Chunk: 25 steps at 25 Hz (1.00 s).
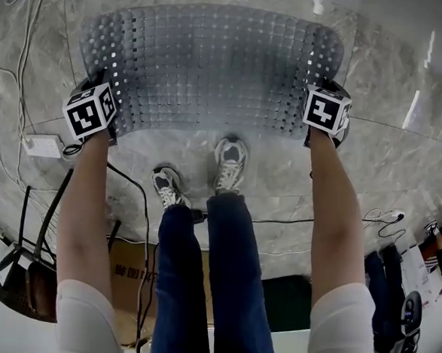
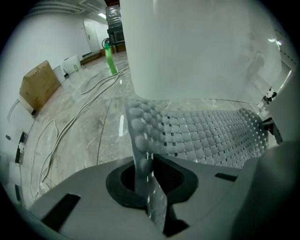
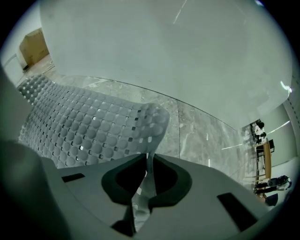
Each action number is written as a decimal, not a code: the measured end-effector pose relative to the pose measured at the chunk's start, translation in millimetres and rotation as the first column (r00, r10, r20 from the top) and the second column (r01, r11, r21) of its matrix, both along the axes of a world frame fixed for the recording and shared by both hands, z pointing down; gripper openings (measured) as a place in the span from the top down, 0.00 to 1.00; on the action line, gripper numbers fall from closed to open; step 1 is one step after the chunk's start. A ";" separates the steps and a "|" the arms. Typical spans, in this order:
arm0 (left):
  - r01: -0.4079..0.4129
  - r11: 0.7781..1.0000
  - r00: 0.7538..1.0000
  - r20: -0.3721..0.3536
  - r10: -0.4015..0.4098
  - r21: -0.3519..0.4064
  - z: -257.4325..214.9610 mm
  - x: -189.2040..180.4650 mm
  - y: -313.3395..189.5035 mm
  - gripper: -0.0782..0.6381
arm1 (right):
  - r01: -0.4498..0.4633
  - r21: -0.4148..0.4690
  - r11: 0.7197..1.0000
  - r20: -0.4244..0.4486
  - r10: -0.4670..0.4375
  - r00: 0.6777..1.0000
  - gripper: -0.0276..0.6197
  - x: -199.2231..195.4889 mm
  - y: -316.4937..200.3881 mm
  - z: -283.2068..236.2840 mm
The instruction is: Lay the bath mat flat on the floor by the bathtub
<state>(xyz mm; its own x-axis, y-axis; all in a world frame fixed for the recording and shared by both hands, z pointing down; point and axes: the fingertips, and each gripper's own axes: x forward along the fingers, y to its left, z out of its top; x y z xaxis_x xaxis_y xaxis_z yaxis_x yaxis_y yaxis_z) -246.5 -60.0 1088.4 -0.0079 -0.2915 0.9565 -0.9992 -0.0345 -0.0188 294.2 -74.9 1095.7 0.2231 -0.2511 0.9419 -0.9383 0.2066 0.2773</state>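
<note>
The bath mat point(image 1: 213, 66) hangs stretched between your two grippers in the head view. Its long axis runs from left to right across you, and its body reaches forward, away from your shoes point(image 1: 229, 163). The left gripper point(image 1: 104, 103) has the near left corner and the right gripper point(image 1: 322, 115) the near right corner, so neither hand is nearer. The mat is a translucent grey sheet with rounded corners and a grid of round bumps and small holes. The bathtub does not show in this view, and you cannot tell whether the far edge touches the polished marble floor point(image 1: 402, 169).

In the left gripper view the jaws are pressed together on the mat's edge, which stands upright between them. From there the mat point(image 2: 201, 136) bows off to the right along the foot of the bathtub point(image 2: 197, 51), whose wall is smooth and white. It looks soft and limp.

In the right gripper view the jaws likewise pinch a thin fold of the mat. The sheet point(image 3: 89, 126) spreads to the left, below the bathtub point(image 3: 164, 51), with bare marble just beside its rounded corner.

To lay it flat, I judge that you should lower both corners evenly and keep the long edge parallel to the bathtub.
</note>
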 end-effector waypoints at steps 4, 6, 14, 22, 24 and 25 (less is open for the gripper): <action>-0.011 1.000 1.000 0.009 0.011 -0.015 11.6 -6.5 0.3 0.83 | 0.001 -0.006 1.000 -0.010 -0.001 1.000 0.89 8.1 0.2 10.8; -0.011 1.000 1.000 0.007 0.011 -0.017 17.8 -9.6 -0.2 0.83 | -0.009 -0.012 1.000 -0.008 0.009 1.000 0.89 10.7 0.4 16.0; 0.005 1.000 1.000 0.004 -0.005 -0.018 39.9 -22.6 -0.3 0.80 | -0.056 -0.035 0.998 0.010 0.056 0.998 0.89 20.2 -0.3 31.9; 0.050 0.999 0.998 0.024 -0.049 -0.022 49.7 -37.1 0.9 0.69 | -0.111 -0.042 0.993 -0.014 0.111 0.994 0.82 30.7 0.3 40.2; 0.053 0.998 0.999 0.017 -0.052 -0.029 53.0 -37.7 0.3 0.68 | -0.114 -0.044 0.993 -0.044 0.112 0.993 0.75 36.7 1.8 41.7; 0.054 0.998 0.998 0.017 -0.054 -0.031 54.2 -38.4 -0.1 0.68 | -0.114 -0.049 0.992 -0.051 0.112 0.992 0.74 38.6 2.8 42.6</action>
